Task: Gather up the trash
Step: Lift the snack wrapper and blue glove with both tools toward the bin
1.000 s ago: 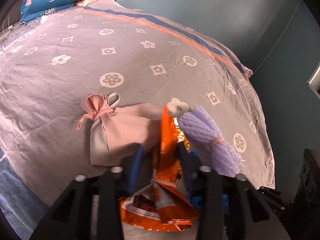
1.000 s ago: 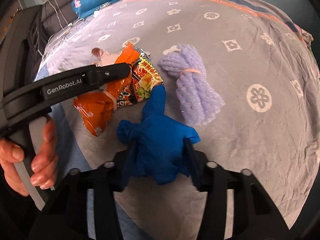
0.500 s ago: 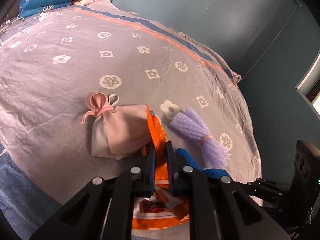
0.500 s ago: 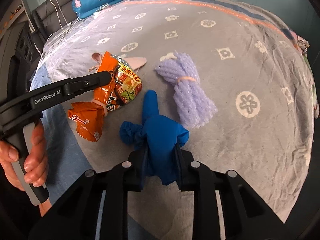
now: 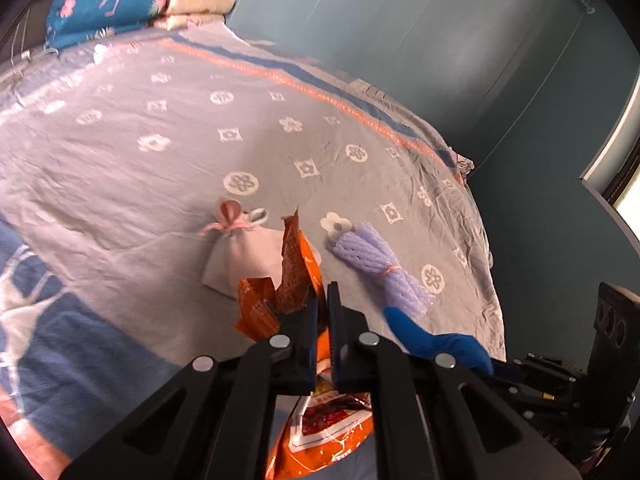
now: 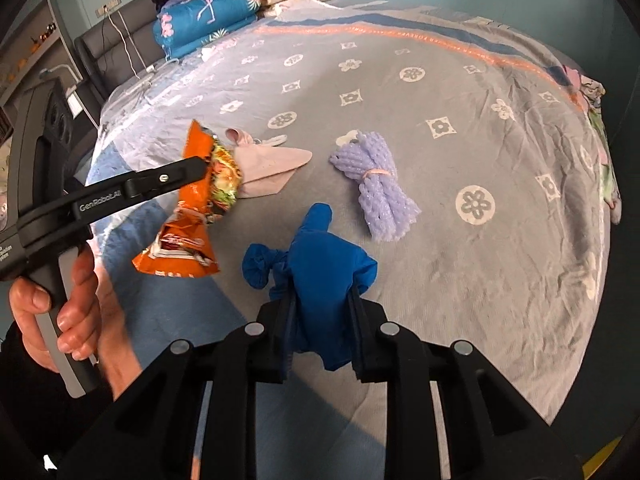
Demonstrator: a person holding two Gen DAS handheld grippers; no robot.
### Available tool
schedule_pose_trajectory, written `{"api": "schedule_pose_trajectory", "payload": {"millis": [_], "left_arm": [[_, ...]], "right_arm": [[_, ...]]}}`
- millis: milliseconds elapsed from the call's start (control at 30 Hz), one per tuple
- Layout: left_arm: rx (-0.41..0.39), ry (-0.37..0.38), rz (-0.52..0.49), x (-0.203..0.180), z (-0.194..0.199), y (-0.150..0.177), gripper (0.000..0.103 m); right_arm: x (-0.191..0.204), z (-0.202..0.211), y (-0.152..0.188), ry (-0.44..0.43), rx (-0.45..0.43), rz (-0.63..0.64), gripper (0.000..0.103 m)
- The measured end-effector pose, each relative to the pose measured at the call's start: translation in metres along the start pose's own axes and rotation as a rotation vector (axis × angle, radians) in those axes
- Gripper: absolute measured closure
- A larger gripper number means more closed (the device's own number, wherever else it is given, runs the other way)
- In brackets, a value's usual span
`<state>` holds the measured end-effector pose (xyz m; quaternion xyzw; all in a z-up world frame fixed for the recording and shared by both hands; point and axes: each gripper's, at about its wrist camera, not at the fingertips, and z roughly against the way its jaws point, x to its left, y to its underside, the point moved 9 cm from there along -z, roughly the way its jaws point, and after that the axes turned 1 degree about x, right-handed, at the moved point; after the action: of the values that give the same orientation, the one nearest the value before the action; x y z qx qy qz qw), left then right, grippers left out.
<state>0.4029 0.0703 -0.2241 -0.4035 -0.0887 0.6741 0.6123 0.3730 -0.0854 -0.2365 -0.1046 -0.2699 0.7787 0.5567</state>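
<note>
My left gripper [image 5: 323, 300] is shut on an orange snack wrapper [image 5: 298, 268] and holds it lifted off the bed; the wrapper [image 6: 196, 204] and that gripper [image 6: 202, 166] also show in the right wrist view. My right gripper [image 6: 322, 300] is shut on a crumpled blue glove [image 6: 320, 248], raised above the bed; the glove also shows at the right of the left wrist view [image 5: 436, 344]. A purple foam net bundle [image 6: 376, 188] with a rubber band lies on the grey bedspread [image 6: 480, 140].
A pink drawstring pouch [image 6: 268, 164] lies on the bed beside the wrapper, also in the left wrist view [image 5: 244, 248]. Folded blue floral bedding [image 6: 204, 16] and cream pillows are stacked at the headboard. The bed edge drops off at the right near a teal wall.
Both grippers closed, the left on the wrapper and the right on the glove, then lifted them up off the bedspread and back toward me.
</note>
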Motion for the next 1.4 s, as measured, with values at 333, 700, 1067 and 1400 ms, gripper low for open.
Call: {"api": "schedule_pose_trajectory", "payload": {"millis": [333,700,1067,1400], "left_arm": [[-0.037,0.001,-0.01,-0.001,0.059,0.028,0.099],[-0.118,0.058,-0.088,-0.047,0.115,0.047,0.099],[-0.191,0.072,-0.21,-0.108,0.163,0.064,0.099],[-0.285,0.132,-0.349,-0.191,0.21,0.079,0.099]], "right_arm": [[0.014,0.044,0.023,-0.042,-0.037,-0.01,0.082],[0.028,0.113,0.061,-0.049,-0.124,-0.017,0.082],[0.006,0.18,0.079,-0.051,-0.25,-0.093,0.082],[-0.019,0.242,0.09,-0.011,-0.384,-0.12,0.082]]}}
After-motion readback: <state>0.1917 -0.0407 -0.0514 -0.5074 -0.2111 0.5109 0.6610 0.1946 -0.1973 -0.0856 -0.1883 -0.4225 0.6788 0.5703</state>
